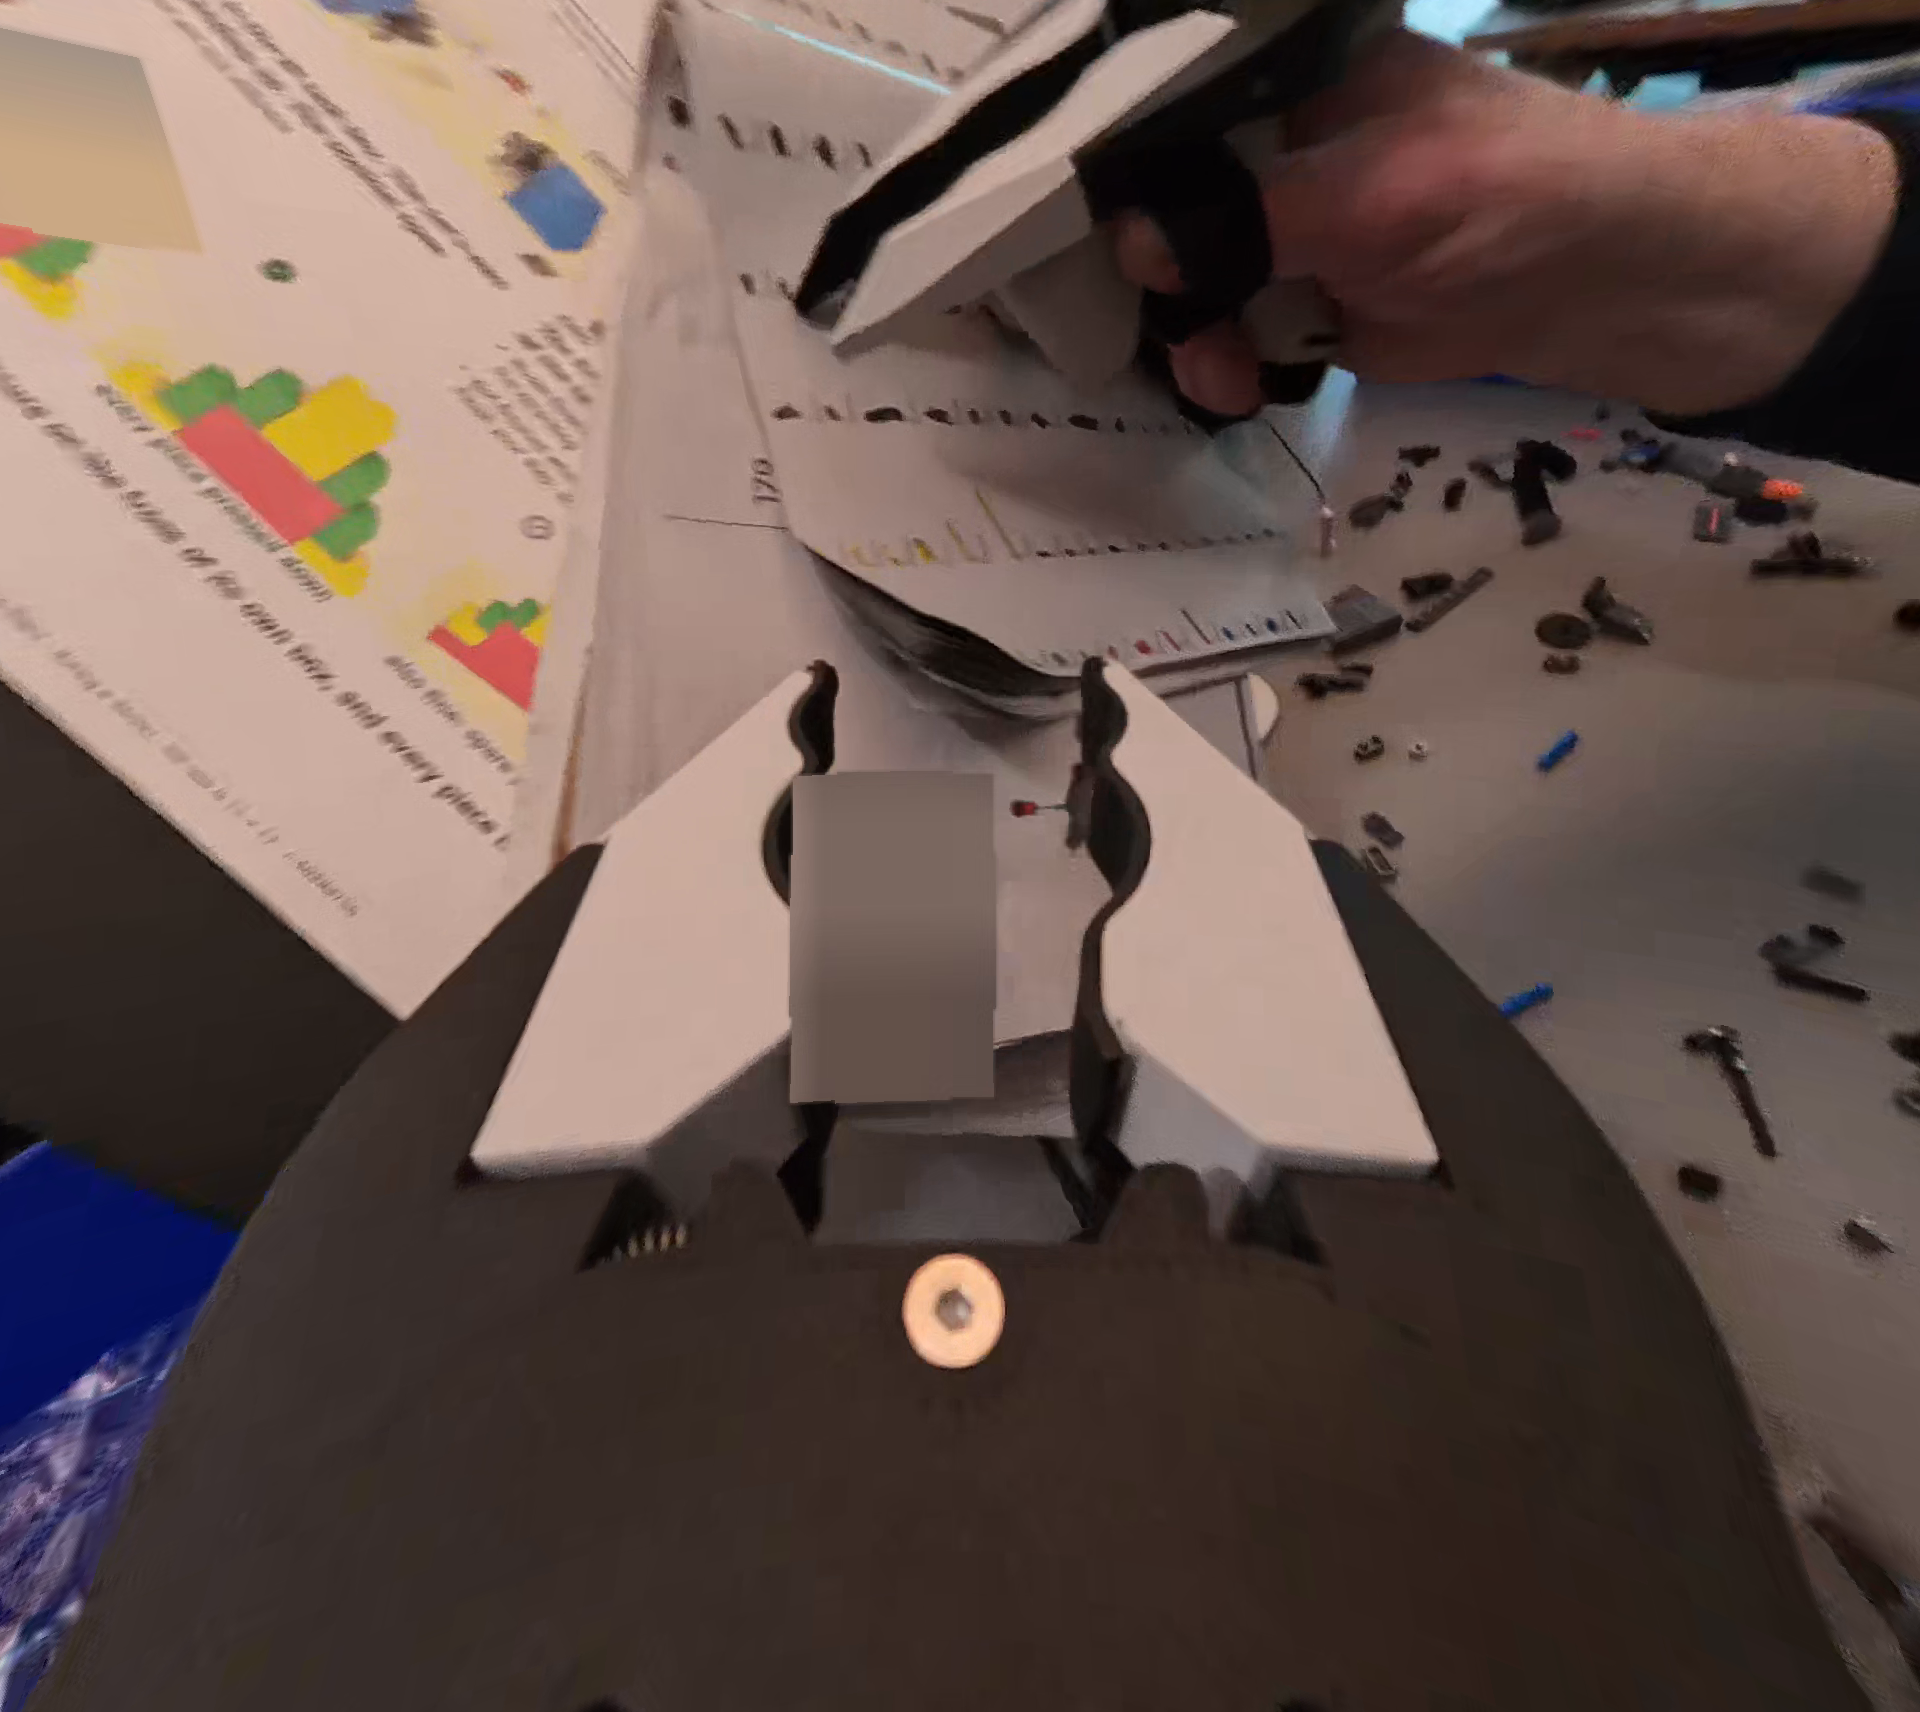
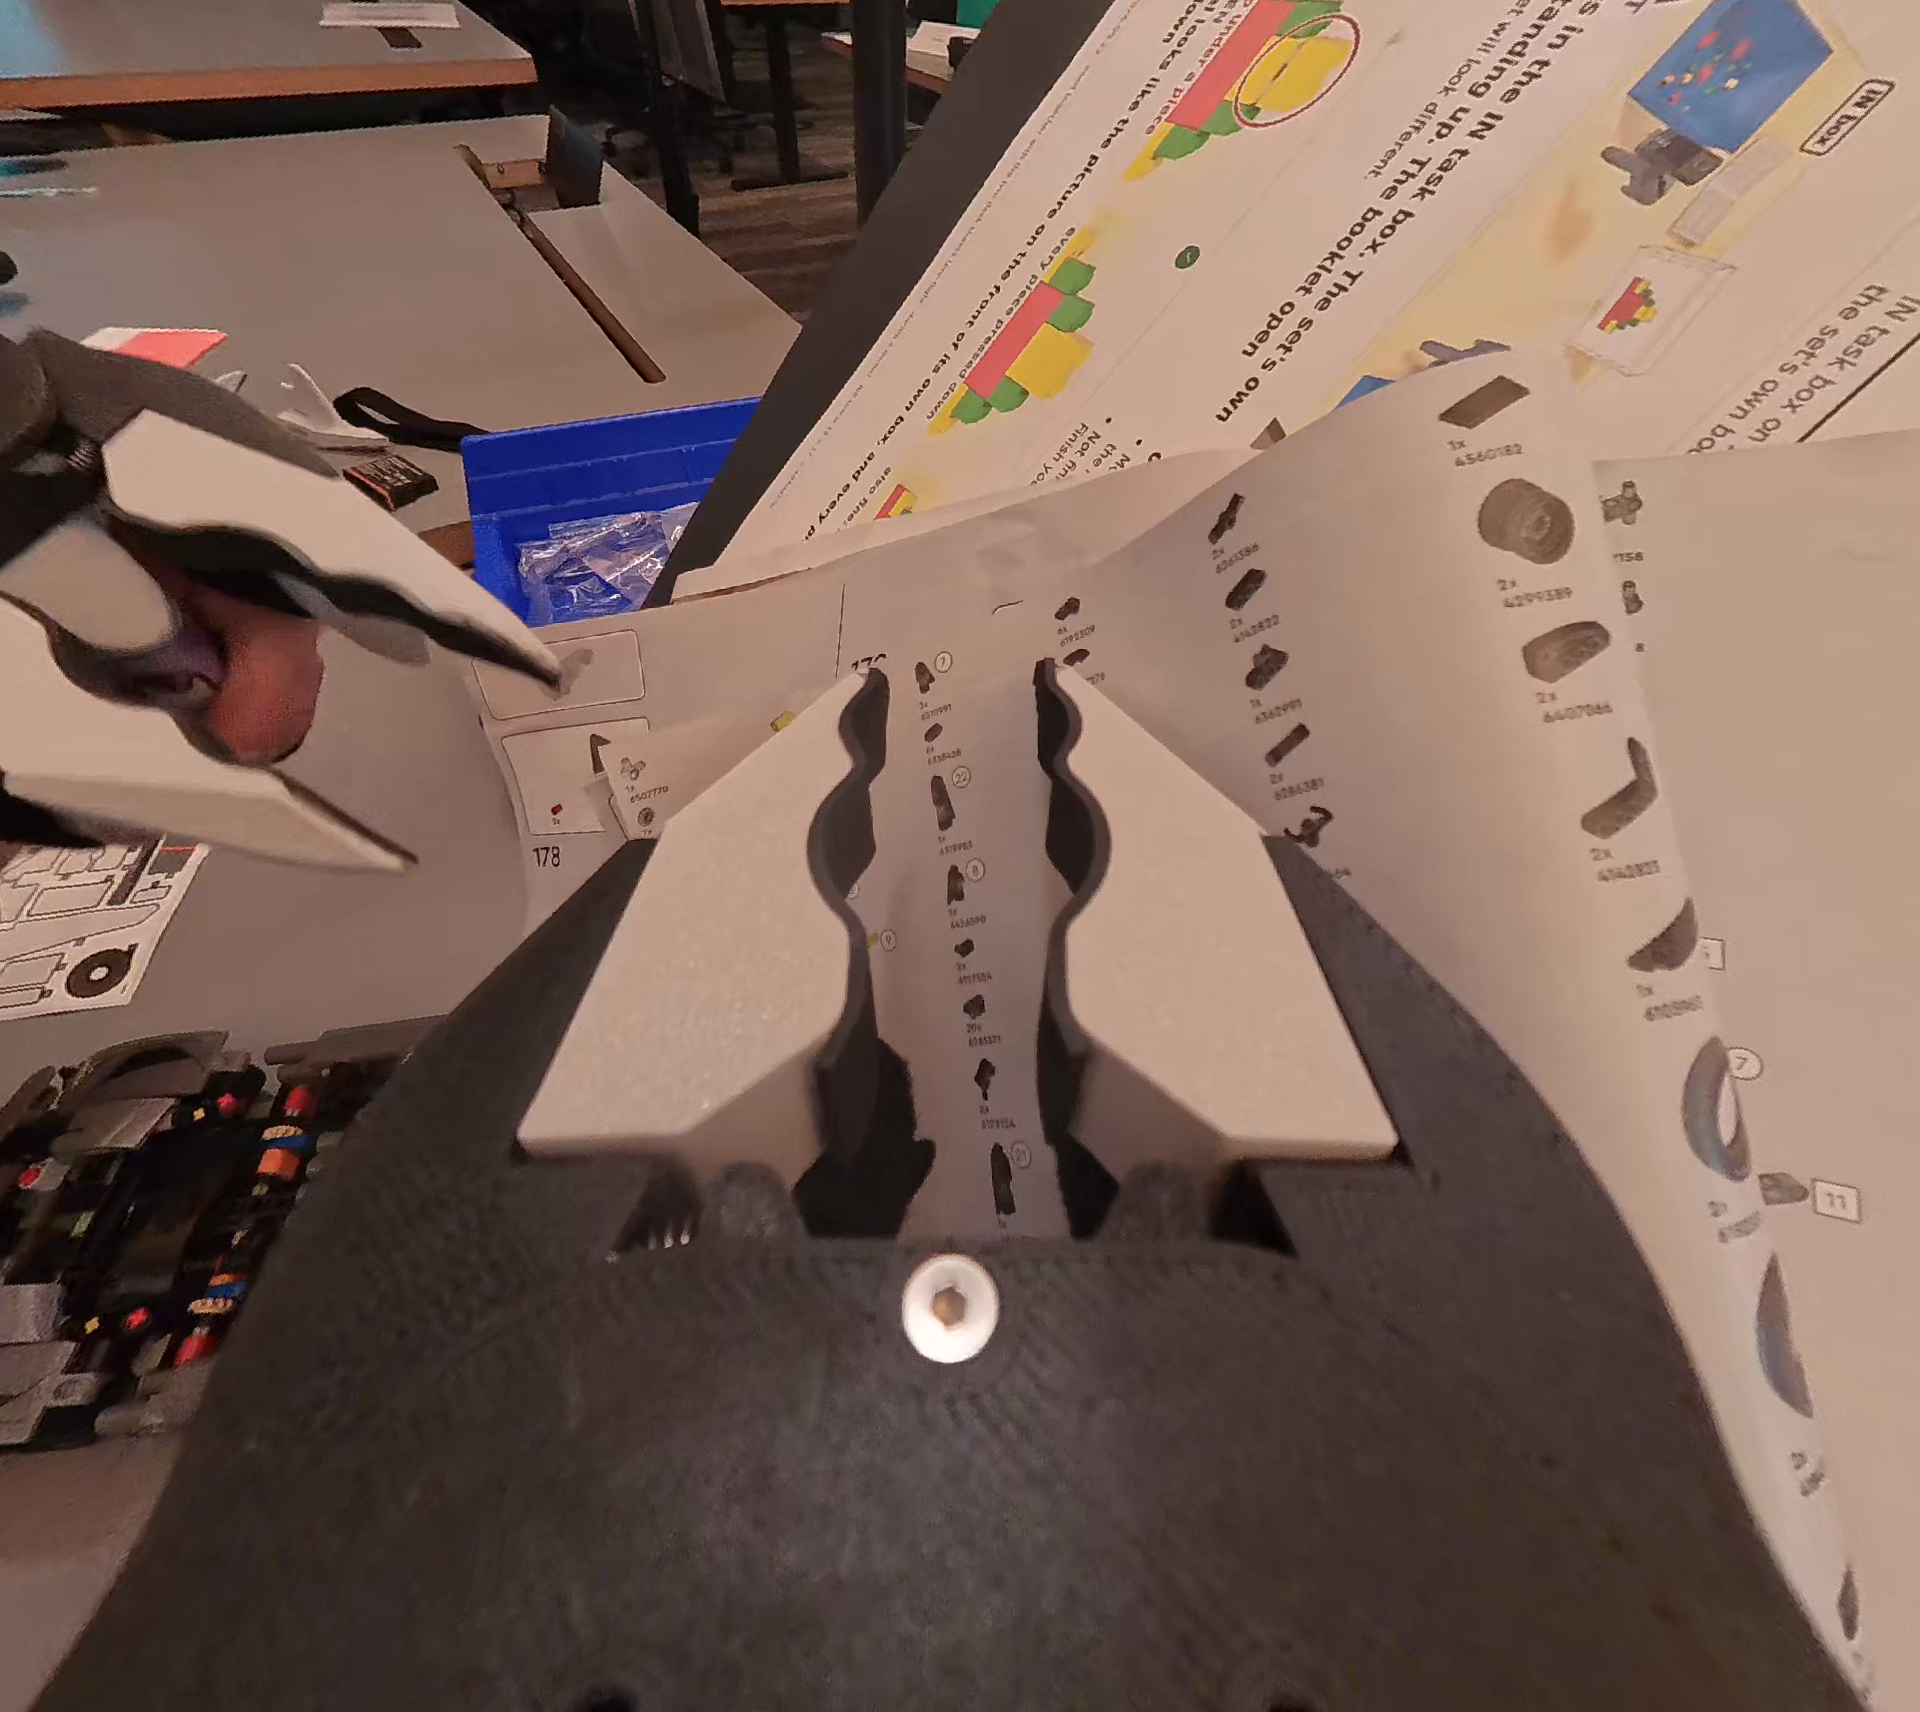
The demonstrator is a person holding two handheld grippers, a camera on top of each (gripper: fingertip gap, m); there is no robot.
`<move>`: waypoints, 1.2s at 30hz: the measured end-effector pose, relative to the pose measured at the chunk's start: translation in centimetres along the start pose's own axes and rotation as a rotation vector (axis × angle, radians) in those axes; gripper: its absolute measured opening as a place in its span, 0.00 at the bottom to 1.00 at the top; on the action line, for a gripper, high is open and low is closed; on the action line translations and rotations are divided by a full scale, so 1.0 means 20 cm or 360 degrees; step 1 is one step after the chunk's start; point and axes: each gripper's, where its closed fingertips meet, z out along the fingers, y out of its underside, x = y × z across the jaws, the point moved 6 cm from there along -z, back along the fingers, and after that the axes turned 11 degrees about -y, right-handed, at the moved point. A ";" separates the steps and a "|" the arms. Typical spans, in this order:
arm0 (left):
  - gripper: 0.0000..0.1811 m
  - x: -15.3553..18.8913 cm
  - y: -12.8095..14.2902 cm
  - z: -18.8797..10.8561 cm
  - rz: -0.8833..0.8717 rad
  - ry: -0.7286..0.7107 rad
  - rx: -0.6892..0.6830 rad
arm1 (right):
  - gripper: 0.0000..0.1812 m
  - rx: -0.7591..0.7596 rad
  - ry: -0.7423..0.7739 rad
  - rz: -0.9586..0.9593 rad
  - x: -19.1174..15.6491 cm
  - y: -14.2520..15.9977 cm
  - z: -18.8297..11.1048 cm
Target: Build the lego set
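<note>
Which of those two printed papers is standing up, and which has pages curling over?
The coloured instruction sheet with brick pictures stands propped at a slant. The parts booklet below, printed with small dark pieces, has its pages curling.

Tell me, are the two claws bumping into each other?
Apart. The left wrist view shows the left claw low in front and the right claw farther off, pointing down at the booklet, with pages between them.

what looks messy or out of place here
The instruction booklet isn't lying flat: its pages curl and stand up around the right gripper. Small dark lego pieces lie scattered loose over the table.
</note>
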 end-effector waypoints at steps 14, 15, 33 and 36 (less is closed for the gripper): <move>0.00 0.03 0.05 0.21 -0.0224 0.0281 -0.0001 | 0.19 -0.0001 -0.0271 -0.0126 -0.11 -0.01 -0.03; 0.00 0.02 0.04 0.21 -0.0231 0.0273 0.0028 | 0.20 -0.0057 -0.0331 -0.0175 -0.14 0.00 -0.03; 0.00 0.05 -0.04 0.25 -0.0134 0.0432 0.0176 | 0.07 -0.0212 -0.0478 -0.0324 -0.21 0.06 -0.01; 0.00 0.05 -0.04 0.25 -0.0137 0.0434 0.0184 | 0.01 -0.0205 -0.0523 -0.0314 -0.21 0.06 -0.02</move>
